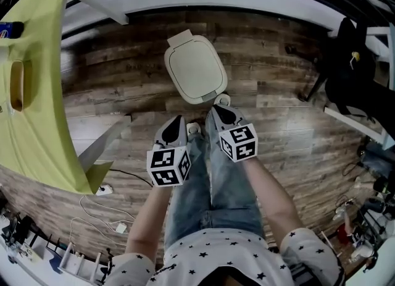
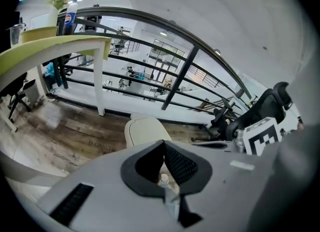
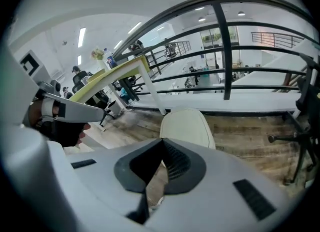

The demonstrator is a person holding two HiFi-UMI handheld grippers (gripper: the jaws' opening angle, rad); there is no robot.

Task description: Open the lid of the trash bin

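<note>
The trash bin (image 1: 194, 68) stands on the wood floor ahead of me, its cream lid down flat. The same bin shows in the left gripper view (image 2: 145, 130) and the right gripper view (image 3: 186, 126), beyond the jaw tips. My left gripper (image 1: 176, 121) hovers short of the bin's near edge, jaws together with nothing between them. My right gripper (image 1: 219, 110) is a little closer to the bin, just off its near right corner, also shut and empty. Neither one touches the lid.
A yellow-green table (image 1: 37, 93) with a white leg (image 1: 99, 146) fills the left. A black chair (image 1: 349, 62) stands at the right, a railing runs behind the bin, and cables (image 1: 99, 207) lie on the floor. A white shoe (image 1: 222, 99) is at the bin's near edge.
</note>
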